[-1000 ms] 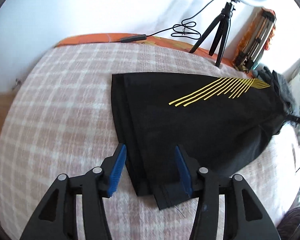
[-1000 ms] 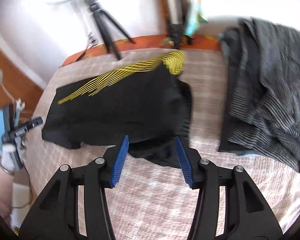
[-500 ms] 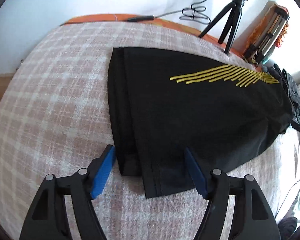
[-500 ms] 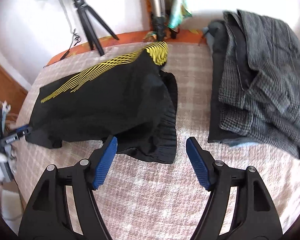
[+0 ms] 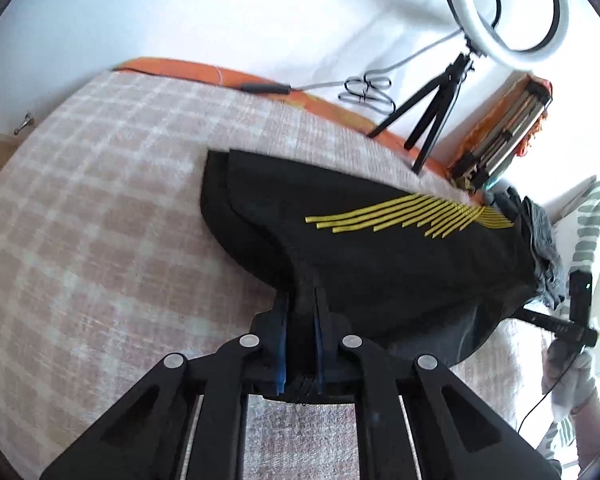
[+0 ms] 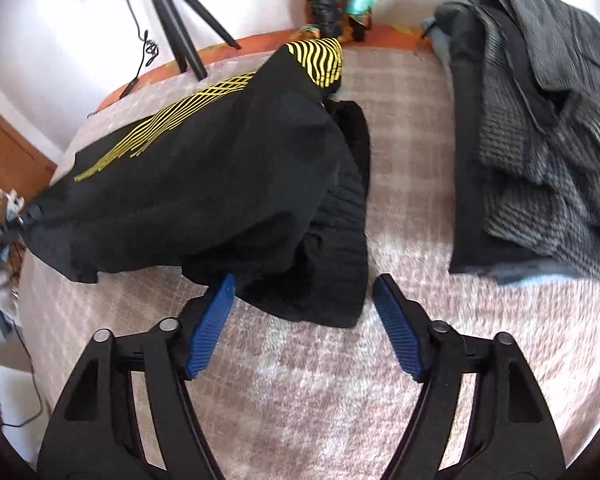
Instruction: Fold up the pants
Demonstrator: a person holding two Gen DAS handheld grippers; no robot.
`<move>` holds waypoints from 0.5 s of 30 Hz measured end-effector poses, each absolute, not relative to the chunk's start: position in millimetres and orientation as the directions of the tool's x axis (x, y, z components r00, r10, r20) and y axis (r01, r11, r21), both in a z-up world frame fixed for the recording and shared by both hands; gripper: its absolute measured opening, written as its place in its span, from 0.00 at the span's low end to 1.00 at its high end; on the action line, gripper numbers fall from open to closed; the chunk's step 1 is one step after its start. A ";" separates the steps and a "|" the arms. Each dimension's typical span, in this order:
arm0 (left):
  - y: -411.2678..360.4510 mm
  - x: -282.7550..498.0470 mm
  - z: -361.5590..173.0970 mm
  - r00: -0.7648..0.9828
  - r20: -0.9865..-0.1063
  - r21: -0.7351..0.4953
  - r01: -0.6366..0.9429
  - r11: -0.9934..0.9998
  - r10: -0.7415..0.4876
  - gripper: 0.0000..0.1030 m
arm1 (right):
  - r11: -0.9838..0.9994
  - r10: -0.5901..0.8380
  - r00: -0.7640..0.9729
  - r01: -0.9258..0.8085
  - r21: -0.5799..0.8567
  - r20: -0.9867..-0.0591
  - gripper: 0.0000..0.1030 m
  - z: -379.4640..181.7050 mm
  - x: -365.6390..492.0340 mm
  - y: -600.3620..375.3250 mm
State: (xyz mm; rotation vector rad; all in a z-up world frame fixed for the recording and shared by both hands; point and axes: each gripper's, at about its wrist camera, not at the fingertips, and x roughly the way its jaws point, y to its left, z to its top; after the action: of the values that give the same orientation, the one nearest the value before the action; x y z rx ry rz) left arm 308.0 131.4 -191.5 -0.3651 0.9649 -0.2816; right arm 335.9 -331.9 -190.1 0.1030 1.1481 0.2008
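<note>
Seen along the left gripper [image 5: 300, 328], the checked pink-and-white blanket [image 5: 100, 240] spreads away to the left of the tongs, bare up to the orange edge [image 5: 188, 68] at the far side. Straight ahead of the tips, the black pants [image 5: 400, 264] lie folded lengthwise — their hem end is bunched and pinched between the two blue pads [image 5: 281, 344], which have just been closing and now clench that cloth tight. Beyond and to the right of the tongs, yellow stripes [image 5: 412, 216] fan across the upper leg, and farther off stand a black tripod [image 5: 436, 112] with a white ring light [image 5: 504, 8]. At the far right edge, the other tool's black handle shows past the waist end. In the right wrist view, the same pants run from far left to just ahead of the right gripper [image 6: 302, 312], the ribbed waistband [image 6: 340, 240] reaching down between its spread fingers. These jaws have just been narrowing, yet the blue pads [image 6: 210, 328] stand clear of the cloth on both sides — released, grasping nothing, with the waistband's corner lying in the gap. Ahead and to the right of these tongs, well apart from the pants, a heap of grey striped garments [image 6: 540, 120] rests on the blanket.
</note>
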 end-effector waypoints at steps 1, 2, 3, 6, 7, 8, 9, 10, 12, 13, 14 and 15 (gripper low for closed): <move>136.4 309.5 -185.5 0.550 -0.734 -0.437 0.068 0.897 -0.399 0.07 | 0.973 0.230 0.387 -0.121 0.198 -0.893 0.26 -186.9 335.2 -328.8; 142.0 309.9 -181.4 0.558 -0.728 -0.439 0.067 0.896 -0.399 0.07 | 0.967 0.251 0.396 -0.151 0.207 -0.884 0.26 -181.1 331.7 -325.6; 146.9 309.7 -174.6 0.574 -0.720 -0.431 0.070 0.900 -0.389 0.07 | 0.961 0.259 0.405 -0.199 0.192 -0.877 0.26 -173.0 324.8 -320.3; 158.0 309.7 -163.3 0.601 -0.721 -0.385 0.065 0.920 -0.345 0.07 | 0.943 0.205 0.428 -0.328 0.059 -0.880 0.25 -158.5 297.8 -308.5; 164.7 311.1 -159.6 0.603 -0.724 -0.379 0.059 0.923 -0.336 0.07 | 0.940 0.160 0.415 -0.342 0.009 -0.896 0.25 -161.6 292.4 -307.0; 173.4 311.4 -157.0 0.602 -0.731 -0.368 0.051 0.929 -0.322 0.06 | 0.936 0.130 0.389 -0.352 -0.017 -0.912 0.31 -166.3 288.9 -306.1; 183.1 312.5 -157.0 0.598 -0.744 -0.347 0.034 0.937 -0.297 0.06 | 0.929 0.113 0.332 -0.369 -0.019 -0.937 0.38 -174.4 286.4 -307.3; 189.2 313.2 -159.2 0.588 -0.758 -0.333 0.023 0.943 -0.282 0.06 | 0.926 0.099 0.298 -0.378 -0.022 -0.949 0.52 -178.6 284.2 -311.6; 198.4 314.7 -169.4 0.559 -0.792 -0.290 0.008 0.957 -0.245 0.06 | 0.931 0.084 0.319 -0.363 -0.040 -0.944 0.55 -178.5 284.3 -319.5; 201.7 315.7 -175.6 0.547 -0.813 -0.243 -0.004 0.970 -0.201 0.07 | 0.940 0.119 0.341 -0.341 -0.005 -0.933 0.56 -173.5 287.5 -325.7; 204.5 316.6 -180.0 0.539 -0.822 -0.228 -0.014 0.974 -0.184 0.07 | 0.948 0.177 0.356 -0.311 0.063 -0.918 0.56 -167.3 293.4 -333.4; 208.7 317.5 -184.0 0.528 -0.829 -0.228 -0.020 0.974 -0.183 0.09 | 0.951 0.234 0.375 -0.279 0.132 -0.897 0.56 -161.5 300.5 -340.8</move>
State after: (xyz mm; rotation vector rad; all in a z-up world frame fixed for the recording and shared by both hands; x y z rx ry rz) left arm 317.5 208.7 -184.0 -0.2196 1.0116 -0.0986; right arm 300.5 -340.8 -161.5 -0.0439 1.1399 0.3283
